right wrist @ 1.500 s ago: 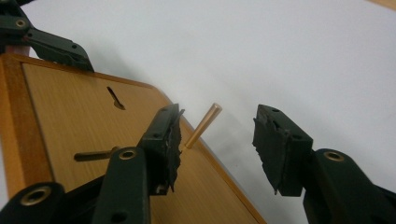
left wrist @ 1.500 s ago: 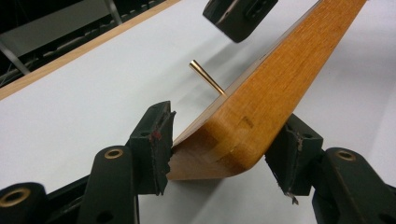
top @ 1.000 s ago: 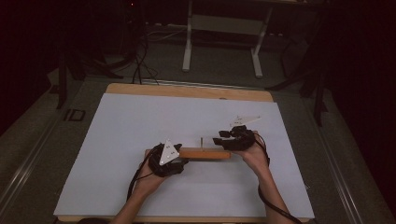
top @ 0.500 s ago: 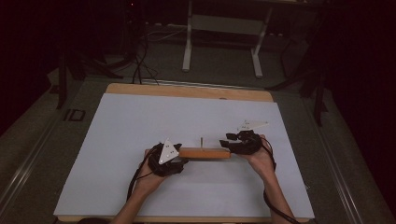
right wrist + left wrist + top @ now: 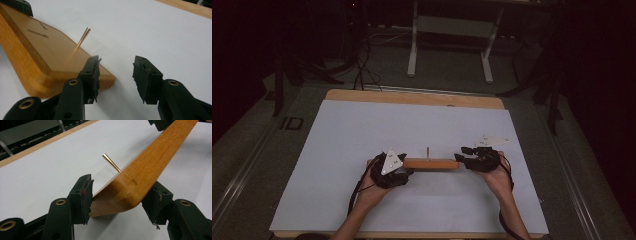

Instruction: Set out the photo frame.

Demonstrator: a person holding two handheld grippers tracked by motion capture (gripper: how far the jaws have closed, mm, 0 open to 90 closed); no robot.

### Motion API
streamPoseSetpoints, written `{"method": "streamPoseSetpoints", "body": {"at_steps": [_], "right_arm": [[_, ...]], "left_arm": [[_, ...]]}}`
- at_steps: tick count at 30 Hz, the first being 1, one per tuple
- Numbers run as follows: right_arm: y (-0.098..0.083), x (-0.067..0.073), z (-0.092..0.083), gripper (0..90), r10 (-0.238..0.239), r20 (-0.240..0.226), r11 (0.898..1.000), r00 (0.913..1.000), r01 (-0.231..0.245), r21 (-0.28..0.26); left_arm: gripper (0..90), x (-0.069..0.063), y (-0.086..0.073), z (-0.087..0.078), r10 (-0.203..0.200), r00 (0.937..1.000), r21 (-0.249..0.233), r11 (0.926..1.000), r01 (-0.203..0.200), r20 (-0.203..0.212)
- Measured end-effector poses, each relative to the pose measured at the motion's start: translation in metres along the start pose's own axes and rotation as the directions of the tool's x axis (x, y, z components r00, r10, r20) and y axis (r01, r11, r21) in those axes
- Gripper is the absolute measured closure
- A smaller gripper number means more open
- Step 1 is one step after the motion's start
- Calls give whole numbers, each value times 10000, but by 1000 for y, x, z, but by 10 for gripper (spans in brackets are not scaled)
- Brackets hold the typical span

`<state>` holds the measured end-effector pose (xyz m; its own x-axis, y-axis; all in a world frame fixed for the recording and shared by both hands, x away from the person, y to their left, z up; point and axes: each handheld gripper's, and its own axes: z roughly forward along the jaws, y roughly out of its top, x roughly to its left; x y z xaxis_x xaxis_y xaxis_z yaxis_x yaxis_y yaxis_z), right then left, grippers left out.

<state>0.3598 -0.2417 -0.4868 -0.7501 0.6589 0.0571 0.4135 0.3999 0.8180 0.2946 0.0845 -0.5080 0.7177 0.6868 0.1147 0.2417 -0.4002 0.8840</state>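
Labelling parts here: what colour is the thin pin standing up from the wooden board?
Brassy gold; the pin shows best in the left gripper view.

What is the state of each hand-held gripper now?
Left hand-held gripper: closed on the wooden board.
Right hand-held gripper: open, holding nothing, jaws just closing a little.

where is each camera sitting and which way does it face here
High view: fixed above the person's side, facing forward and down on the table; both forearms, the left gripper and the right gripper show.
Left gripper view: rides the left gripper, looking along its jaws, closed on one end of the wooden board.
Right gripper view: rides the right gripper, looking along its open jaws, just off the board's other end.
Shared: all three show the board and its upright brass pin.
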Motion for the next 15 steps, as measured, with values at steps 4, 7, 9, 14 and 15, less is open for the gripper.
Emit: {"method": "streamPoseSetpoints", "body": {"at_steps": [4, 7, 9, 14, 15], "right_arm": [[-6, 0, -1, 554, -3, 30, 9999, 10000, 3, 113], [-10, 0, -3, 555, -33, 0, 9996, 10000, 33, 272], [-13, 1, -3, 557, -122, 77, 9991, 9999, 119, 414], [-20, 4, -4, 563, -269, -31, 9976, 9996, 270, 635], [-20, 4, -4, 563, -269, -31, 9976, 9996, 270, 635]], "left_arm": [[447, 0, 0, 0, -49, 10000, -17, 10000, 49, 22], [447, 1, 0, 0, -96, 10000, -42, 9999, 96, 29], [447, 1, 0, 0, -191, 9998, -94, 9998, 192, 55], [448, 2, 1, 0, -223, 9997, -83, 9997, 223, 57], [448, 2, 1, 0, -223, 9997, -83, 9997, 223, 57]]}}
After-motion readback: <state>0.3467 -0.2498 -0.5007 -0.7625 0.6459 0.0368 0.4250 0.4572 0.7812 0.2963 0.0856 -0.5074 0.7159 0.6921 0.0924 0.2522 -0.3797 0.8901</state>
